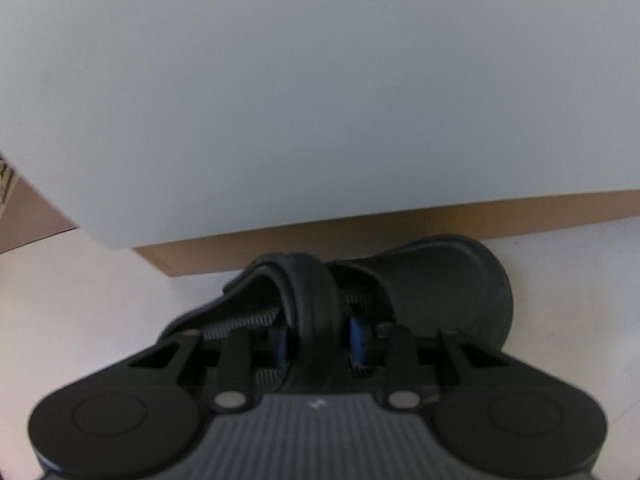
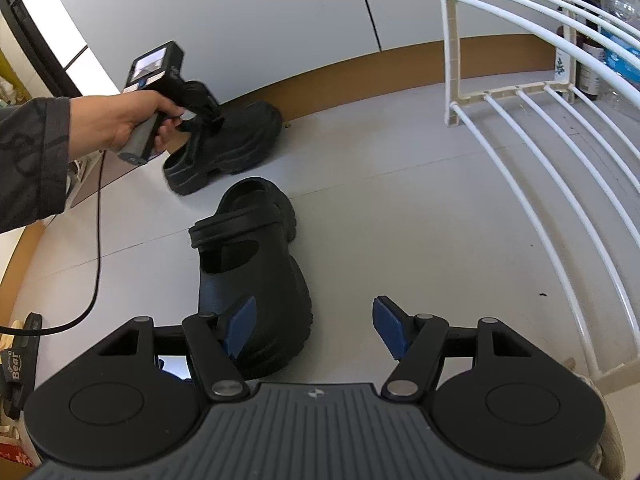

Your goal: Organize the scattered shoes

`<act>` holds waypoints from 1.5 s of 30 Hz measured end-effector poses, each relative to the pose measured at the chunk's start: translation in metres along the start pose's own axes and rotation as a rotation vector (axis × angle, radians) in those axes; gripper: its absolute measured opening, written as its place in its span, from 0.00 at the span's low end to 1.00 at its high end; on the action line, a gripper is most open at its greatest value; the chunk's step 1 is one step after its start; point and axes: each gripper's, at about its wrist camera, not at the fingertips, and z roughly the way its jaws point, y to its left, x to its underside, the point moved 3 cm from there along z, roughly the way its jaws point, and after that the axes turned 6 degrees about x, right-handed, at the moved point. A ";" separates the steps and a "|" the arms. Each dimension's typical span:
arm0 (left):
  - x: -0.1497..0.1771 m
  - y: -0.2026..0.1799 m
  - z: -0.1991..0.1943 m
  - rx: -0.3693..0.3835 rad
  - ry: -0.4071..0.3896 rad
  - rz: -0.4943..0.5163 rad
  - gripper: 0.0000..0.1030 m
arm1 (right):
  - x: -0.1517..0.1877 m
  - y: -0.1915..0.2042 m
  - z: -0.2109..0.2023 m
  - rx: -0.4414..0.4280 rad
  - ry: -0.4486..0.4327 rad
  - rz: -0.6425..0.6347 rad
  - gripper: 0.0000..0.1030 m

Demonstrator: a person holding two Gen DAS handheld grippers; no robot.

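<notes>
Straddling the far clog's point(image 2: 224, 140) heel strap point(image 1: 312, 304), the left tongs point(image 1: 320, 346) clamp it, while the right tongs point(image 2: 314, 330) gape beside the near clog point(image 2: 256, 276), whose length runs straight ahead.

A pale tiled floor point(image 2: 400, 208) meets a grey wall point(image 2: 240, 20) along a brown skirting board point(image 2: 400, 56). At two o'clock stands a white wire rack point(image 2: 532, 92), with bottles point(image 2: 592, 68) behind it. A black cable point(image 2: 97, 240) trails at nine o'clock.

open white floor point(image 2: 400, 208) between near black clog point(image 2: 256, 280) and white wire rack point(image 2: 560, 184), far clog point(image 2: 236, 140) hard against the brown baseboard point(image 2: 360, 64), cable point(image 2: 96, 240) trailing at left
</notes>
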 end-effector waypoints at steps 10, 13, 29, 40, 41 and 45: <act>0.054 0.051 -0.036 -0.002 0.029 -0.001 0.29 | 0.015 0.026 -0.022 -0.024 -0.014 -0.031 0.67; 0.075 0.063 -0.053 0.010 0.036 -0.005 0.29 | 0.022 0.040 -0.029 -0.038 -0.013 -0.073 0.67; 0.171 0.109 -0.112 0.051 0.018 0.045 0.28 | 0.040 0.084 -0.065 -0.089 -0.045 -0.077 0.67; 0.214 0.126 -0.135 0.110 0.047 0.118 0.28 | 0.043 0.111 -0.054 -0.124 -0.024 -0.017 0.67; 0.217 0.126 -0.139 0.113 0.046 0.123 0.28 | 0.043 0.114 -0.052 -0.127 -0.024 -0.026 0.67; 0.223 0.125 -0.149 0.135 0.045 0.149 0.28 | 0.044 0.124 -0.045 -0.136 -0.020 -0.042 0.67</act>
